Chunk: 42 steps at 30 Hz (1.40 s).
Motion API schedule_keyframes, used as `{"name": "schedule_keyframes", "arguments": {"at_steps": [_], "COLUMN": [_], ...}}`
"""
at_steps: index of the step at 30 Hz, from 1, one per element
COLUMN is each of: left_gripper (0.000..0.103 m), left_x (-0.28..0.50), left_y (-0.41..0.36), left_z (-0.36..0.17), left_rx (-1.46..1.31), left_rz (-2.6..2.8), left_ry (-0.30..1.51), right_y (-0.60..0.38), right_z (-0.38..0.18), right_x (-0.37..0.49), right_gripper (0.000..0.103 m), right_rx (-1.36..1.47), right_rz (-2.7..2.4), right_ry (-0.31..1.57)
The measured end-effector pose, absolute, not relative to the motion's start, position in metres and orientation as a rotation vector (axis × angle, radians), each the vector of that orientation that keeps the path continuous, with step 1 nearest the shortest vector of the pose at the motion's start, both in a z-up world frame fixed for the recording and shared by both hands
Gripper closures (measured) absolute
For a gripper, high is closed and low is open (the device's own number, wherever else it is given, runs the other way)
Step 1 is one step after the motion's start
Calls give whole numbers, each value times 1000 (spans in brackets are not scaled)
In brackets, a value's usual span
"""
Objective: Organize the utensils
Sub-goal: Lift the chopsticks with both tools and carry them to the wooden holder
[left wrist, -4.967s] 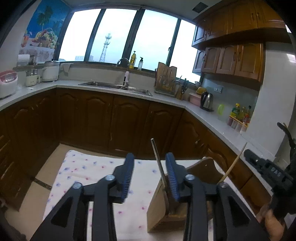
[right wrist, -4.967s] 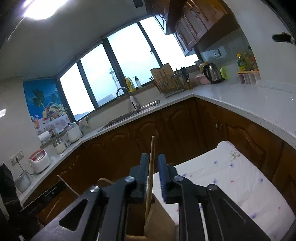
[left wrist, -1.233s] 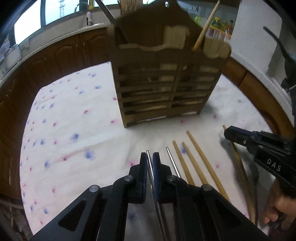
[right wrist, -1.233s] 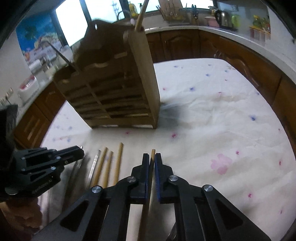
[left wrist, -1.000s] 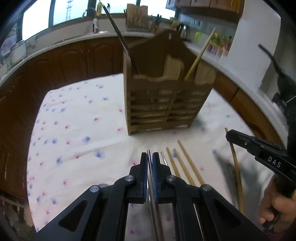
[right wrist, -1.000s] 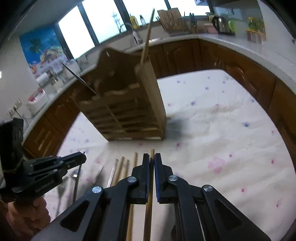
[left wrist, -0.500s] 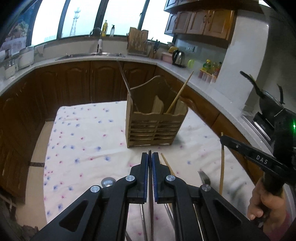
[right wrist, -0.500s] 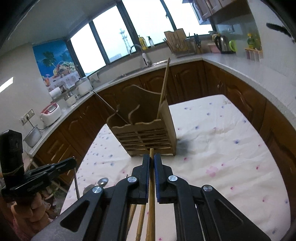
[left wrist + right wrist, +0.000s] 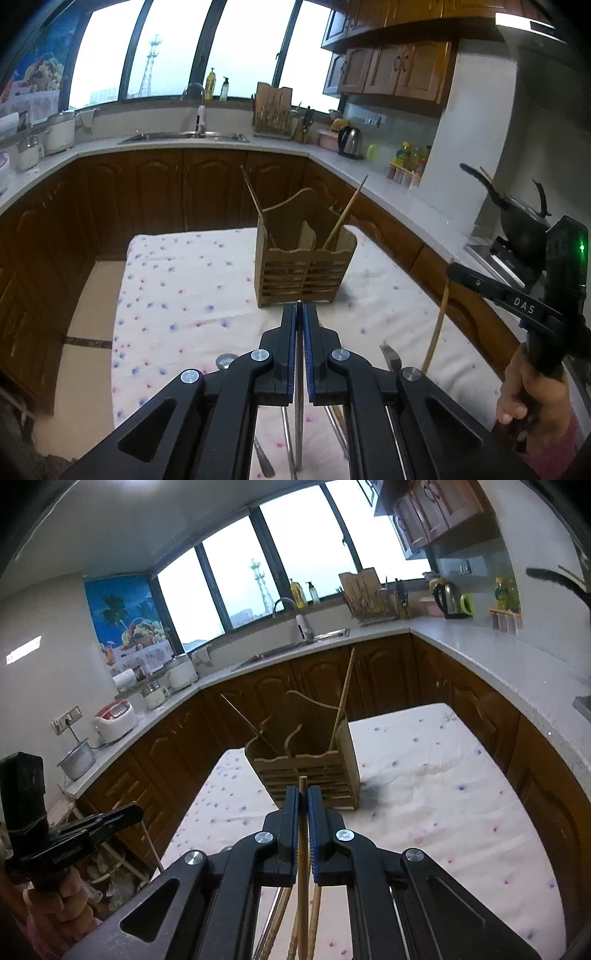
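A slatted wooden utensil holder (image 9: 304, 271) stands on the flowered tablecloth (image 9: 177, 295), with a metal chopstick and a wooden chopstick leaning in it; it also shows in the right wrist view (image 9: 314, 771). My left gripper (image 9: 299, 314) is shut on a thin metal chopstick (image 9: 299, 424), held above the cloth short of the holder. My right gripper (image 9: 303, 797) is shut on a wooden chopstick (image 9: 303, 867), also raised in front of the holder. The right gripper with its chopstick shows at the right of the left wrist view (image 9: 448, 267). The left gripper shows at the left of the right wrist view (image 9: 138, 812).
More utensils lie on the cloth beneath the grippers: a fork (image 9: 389, 356), a spoon (image 9: 226, 360), metal chopsticks (image 9: 288, 435) and wooden chopsticks (image 9: 314, 923). Kitchen counters and dark wood cabinets (image 9: 155, 192) surround the table. A black pan (image 9: 517, 221) sits at right.
Both grippers have lifted their chopsticks off the cloth and pulled back and up from the holder. The holder looks smaller and farther than a second ago.
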<state>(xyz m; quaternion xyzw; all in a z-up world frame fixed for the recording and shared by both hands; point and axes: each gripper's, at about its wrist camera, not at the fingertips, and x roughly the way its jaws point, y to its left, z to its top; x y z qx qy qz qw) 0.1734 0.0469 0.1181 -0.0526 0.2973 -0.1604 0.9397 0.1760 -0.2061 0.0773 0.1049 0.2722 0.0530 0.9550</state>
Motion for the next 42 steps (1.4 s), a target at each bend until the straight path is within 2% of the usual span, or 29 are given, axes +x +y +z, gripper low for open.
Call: {"name": "schedule_keyframes", "arguments": {"at_steps": [22,42], "left_gripper": [100,100], "left_x": [165,249], "left_y": [65,57], "left_z": [134,178], "left_rx": [-143,-126], "left_rz": [-320,-303], "left_ry": [494,297], "right_y": [-208,-217], "right_z": [104,178], "right_x": [170,242], "right_gripper": [98,98], "right_rx": [209,183], "right_rz": [89,30], "right_ry": [446,237]}}
